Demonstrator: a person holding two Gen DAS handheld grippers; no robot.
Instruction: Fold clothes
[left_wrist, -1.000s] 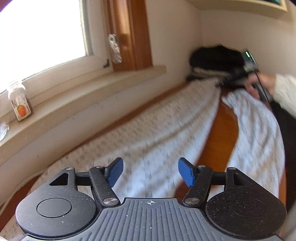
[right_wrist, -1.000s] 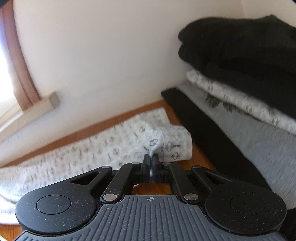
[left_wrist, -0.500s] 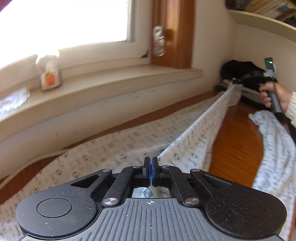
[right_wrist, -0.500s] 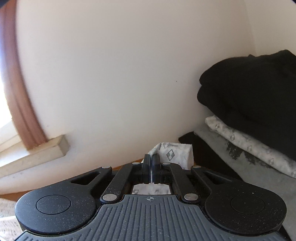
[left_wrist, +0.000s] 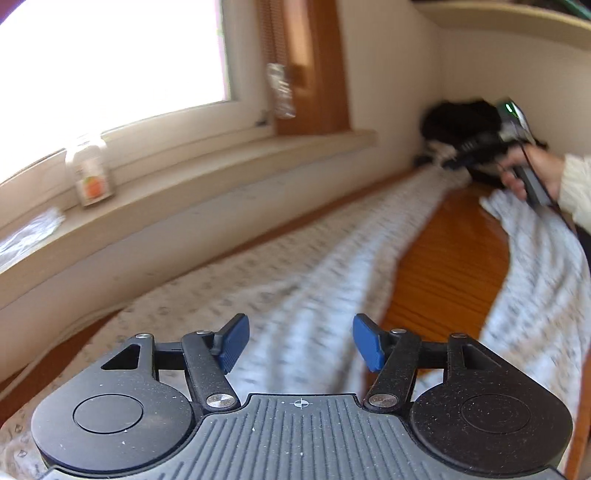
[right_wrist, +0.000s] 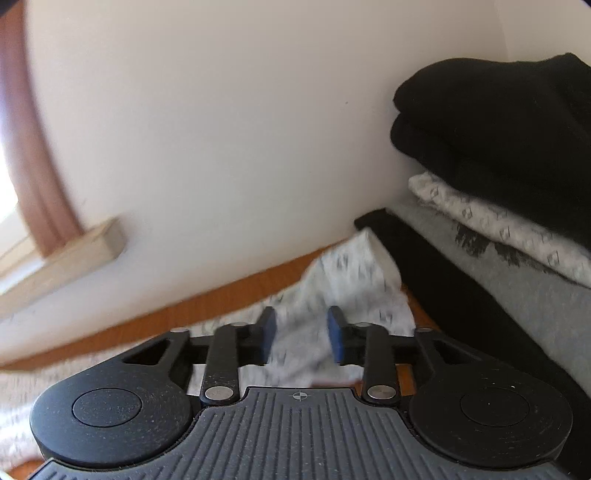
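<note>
A white patterned garment (left_wrist: 295, 295) lies stretched along the wooden table (left_wrist: 443, 266) beside the wall, and a second part of it (left_wrist: 535, 295) curves off to the right. My left gripper (left_wrist: 300, 343) hovers over its near end with jaws opening; the blue pads touch no cloth. At the far end a hand (left_wrist: 532, 166) holds my right gripper (left_wrist: 454, 162). In the right wrist view my right gripper (right_wrist: 301, 339) has its jaws opening too. The garment's corner (right_wrist: 354, 280) lies loose beneath and ahead of it, blurred.
A stack of folded clothes (right_wrist: 498, 129) sits right of the garment's far corner, black on top, then patterned white (right_wrist: 498, 229) and grey (right_wrist: 517, 295). The window sill (left_wrist: 221, 177) carries a small bottle (left_wrist: 92, 173) and a plastic wrapper (left_wrist: 26, 236). The wall runs close along the table.
Half a second ago both grippers were shut on the garment's edge, holding it taut above the table. Both have now let go, and the cloth has dropped onto the table.
</note>
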